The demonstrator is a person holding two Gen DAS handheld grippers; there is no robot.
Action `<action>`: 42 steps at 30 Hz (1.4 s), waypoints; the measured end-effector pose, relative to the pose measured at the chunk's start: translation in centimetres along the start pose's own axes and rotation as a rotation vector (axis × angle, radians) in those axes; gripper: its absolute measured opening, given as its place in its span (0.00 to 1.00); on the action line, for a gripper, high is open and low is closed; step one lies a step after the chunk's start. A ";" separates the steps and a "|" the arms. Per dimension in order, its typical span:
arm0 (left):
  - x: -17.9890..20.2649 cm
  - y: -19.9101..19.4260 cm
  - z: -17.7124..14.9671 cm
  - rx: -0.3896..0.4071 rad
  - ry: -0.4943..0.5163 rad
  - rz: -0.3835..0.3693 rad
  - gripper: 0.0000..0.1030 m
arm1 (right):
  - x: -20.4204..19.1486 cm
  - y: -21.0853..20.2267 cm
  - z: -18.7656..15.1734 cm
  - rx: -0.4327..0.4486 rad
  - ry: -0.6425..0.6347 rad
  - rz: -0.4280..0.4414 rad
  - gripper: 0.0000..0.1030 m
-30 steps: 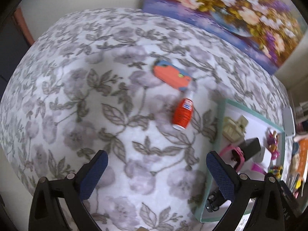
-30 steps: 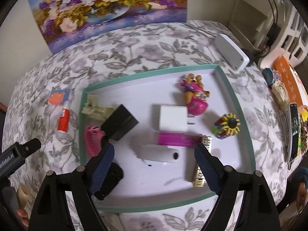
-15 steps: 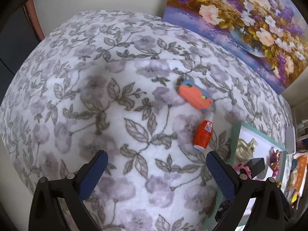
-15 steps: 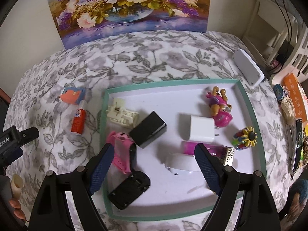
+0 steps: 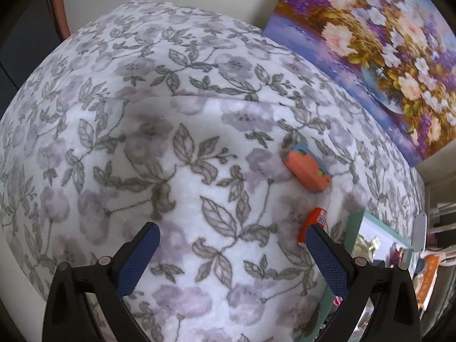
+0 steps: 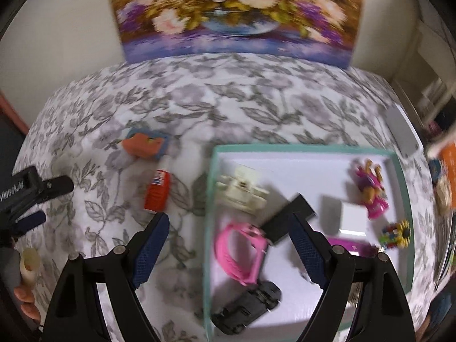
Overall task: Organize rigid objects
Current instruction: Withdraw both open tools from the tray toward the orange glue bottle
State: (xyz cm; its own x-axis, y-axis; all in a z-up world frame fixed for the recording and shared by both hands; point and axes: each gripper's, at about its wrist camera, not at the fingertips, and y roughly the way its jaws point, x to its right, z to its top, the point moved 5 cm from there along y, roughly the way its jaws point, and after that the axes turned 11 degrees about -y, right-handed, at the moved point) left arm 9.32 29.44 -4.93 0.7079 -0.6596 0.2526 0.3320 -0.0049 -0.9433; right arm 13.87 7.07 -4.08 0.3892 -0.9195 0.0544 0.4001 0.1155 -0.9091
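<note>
The orange glue bottle (image 6: 157, 190) lies flat on the floral-clothed desk (image 6: 256, 105), just left of the green-rimmed tray (image 6: 209, 199), outside it. Its long axis runs roughly parallel to the tray's left wall, white nozzle pointing away toward the flower painting (image 6: 236, 14) and base toward the camera. The nozzle tip nearly touches the orange and blue eraser-like block (image 6: 144, 146), which sits just beyond it, also left of the tray.

Inside the tray lie a cream plastic clip (image 6: 242, 189), a black box (image 6: 287, 218), a pink watch (image 6: 242, 252), a black car-like toy (image 6: 248, 310), a white charger (image 6: 352, 215) and a pink doll (image 6: 370, 188).

The right tongs (image 6: 229, 249) are spread wide and empty, straddling the tray's left wall. The left tongs (image 5: 230, 253) are also released and empty, the right pad overlapping the bottle's base in that view.

Compared with half a second ago, the right view has swung left, so the bottle now sits near its left pad; the left view has drawn back from the tray.
</note>
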 end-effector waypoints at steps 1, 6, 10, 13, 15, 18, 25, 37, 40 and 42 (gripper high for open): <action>-0.3 0.2 0.3 0.000 -0.010 0.002 1.00 | -0.3 0.2 0.2 0.000 -0.015 -0.006 0.83; -0.9 1.0 1.5 -0.013 -0.062 -0.013 1.00 | -1.5 2.7 0.8 -0.039 -0.109 -0.085 0.83; -0.6 1.7 2.0 -0.021 -0.083 -0.027 1.00 | -1.7 4.3 0.9 -0.072 -0.134 -0.110 0.83; -0.3 2.6 2.1 -0.038 -0.088 -0.030 1.00 | -2.0 4.9 1.2 -0.068 -0.166 -0.131 0.83; -0.2 3.2 2.0 -0.050 -0.090 -0.029 1.00 | -2.2 5.3 1.3 -0.073 -0.182 -0.135 0.83; -0.2 3.8 1.8 -0.066 -0.096 -0.028 1.00 | -2.1 5.7 1.2 -0.075 -0.189 -0.145 0.83; -0.9 3.8 2.0 -0.068 -0.119 -0.030 1.00 | -2.0 5.8 1.2 -0.071 -0.203 -0.210 0.83; -1.6 3.6 2.1 -0.077 -0.148 -0.046 1.00 | -3.3 5.1 1.9 -0.018 -0.306 -0.295 0.83; -1.6 3.5 2.1 -0.075 -0.151 -0.048 1.00 | -3.4 5.6 1.7 -0.034 -0.314 -0.315 0.83; -1.6 3.5 2.1 -0.076 -0.154 -0.051 1.00 | -3.7 5.8 1.7 -0.036 -0.323 -0.330 0.83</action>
State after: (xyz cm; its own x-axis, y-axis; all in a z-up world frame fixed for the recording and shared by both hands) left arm 10.62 32.07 -8.17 0.7804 -0.5341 0.3252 0.3262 -0.0959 -0.9404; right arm 16.22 11.79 -8.87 0.4868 -0.7401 0.4640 0.5191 -0.1821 -0.8351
